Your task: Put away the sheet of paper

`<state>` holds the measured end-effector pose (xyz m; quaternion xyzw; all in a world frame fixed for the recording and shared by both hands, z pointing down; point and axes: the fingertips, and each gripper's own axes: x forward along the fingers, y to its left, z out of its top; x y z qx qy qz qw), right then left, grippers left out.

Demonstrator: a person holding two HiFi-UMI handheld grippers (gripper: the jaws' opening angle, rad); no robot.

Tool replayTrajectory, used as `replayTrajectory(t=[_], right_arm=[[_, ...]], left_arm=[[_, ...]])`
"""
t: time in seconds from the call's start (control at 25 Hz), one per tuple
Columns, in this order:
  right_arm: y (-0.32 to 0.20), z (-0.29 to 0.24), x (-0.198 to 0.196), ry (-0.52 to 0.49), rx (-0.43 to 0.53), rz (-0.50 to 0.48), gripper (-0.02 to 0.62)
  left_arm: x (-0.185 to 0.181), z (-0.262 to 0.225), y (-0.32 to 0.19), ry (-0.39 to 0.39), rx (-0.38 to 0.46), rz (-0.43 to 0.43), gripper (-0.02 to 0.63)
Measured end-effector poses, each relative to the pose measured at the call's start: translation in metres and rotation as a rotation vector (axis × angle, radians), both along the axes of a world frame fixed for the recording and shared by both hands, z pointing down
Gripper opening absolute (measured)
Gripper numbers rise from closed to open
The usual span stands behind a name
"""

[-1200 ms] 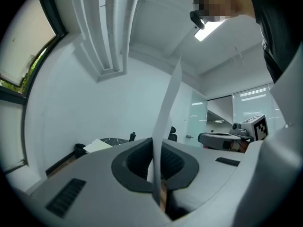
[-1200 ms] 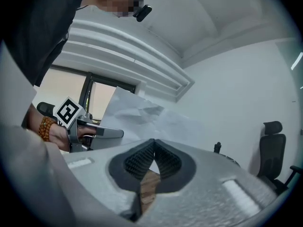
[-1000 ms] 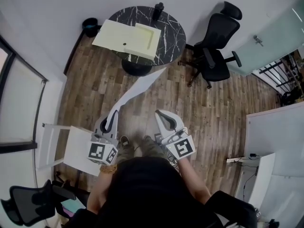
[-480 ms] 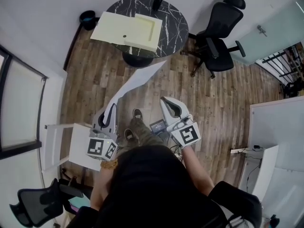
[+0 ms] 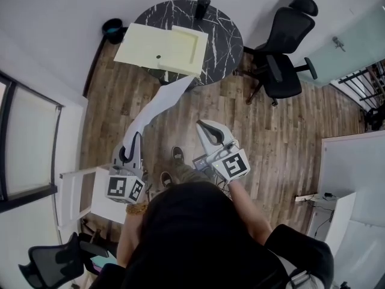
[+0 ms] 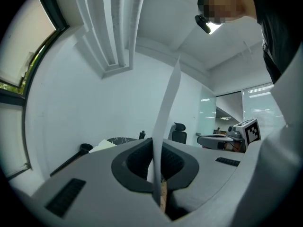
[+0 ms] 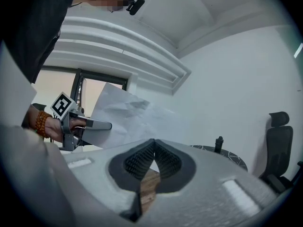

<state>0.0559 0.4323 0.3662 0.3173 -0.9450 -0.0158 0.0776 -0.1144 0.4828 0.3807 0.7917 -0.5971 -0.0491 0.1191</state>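
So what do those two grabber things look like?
The left gripper and right gripper are pale grey with black ribbed pads. Each carries a cube with black-and-white square markers. The person wears a black top and a bracelet of brown beads.

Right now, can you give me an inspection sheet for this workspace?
surface: round black marble table, partly bare.
job's things: sheet of paper, pinched at one end, stretching toward the table; pale yellow open box on the table.
clutter: dark bottle near the table's far edge.
grippers: left gripper shut on the sheet; right gripper shut, empty.
cables: thin lead by white furniture at right, too small to detail.
surroundings: wood floor, black office chair, black bin by the wall, white chair at left.
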Motion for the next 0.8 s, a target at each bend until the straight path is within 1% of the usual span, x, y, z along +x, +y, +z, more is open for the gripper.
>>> replayTrajectory(t=[0.12, 0.28, 0.48, 0.64, 0.8], right_arm=[[-0.028, 0.004, 0.004, -0.010, -0.014, -0.012, -0.002], [-0.061, 0.014, 0.013, -0.029, -0.032, -0.026, -0.002], [-0.095, 0.028, 0.022, -0.057, -0.088, -0.050, -0.002], [-0.122, 0.043, 0.030, -0.064, -0.110, -0.071, -0.002], [-0.135, 0.051, 0.032, -0.070, -0.135, -0.092, -0.002]], left_arm=[[0.010, 0.003, -0.028, 0.005, -0.011, 0.005, 0.006], [0.029, 0.010, -0.061, -0.007, -0.035, 0.021, 0.006], [0.044, 0.016, -0.098, -0.034, -0.077, 0.025, 0.006], [0.051, 0.021, -0.123, -0.049, -0.094, 0.005, 0.006], [0.045, 0.021, -0.133, -0.046, -0.112, -0.041, 0.006]])
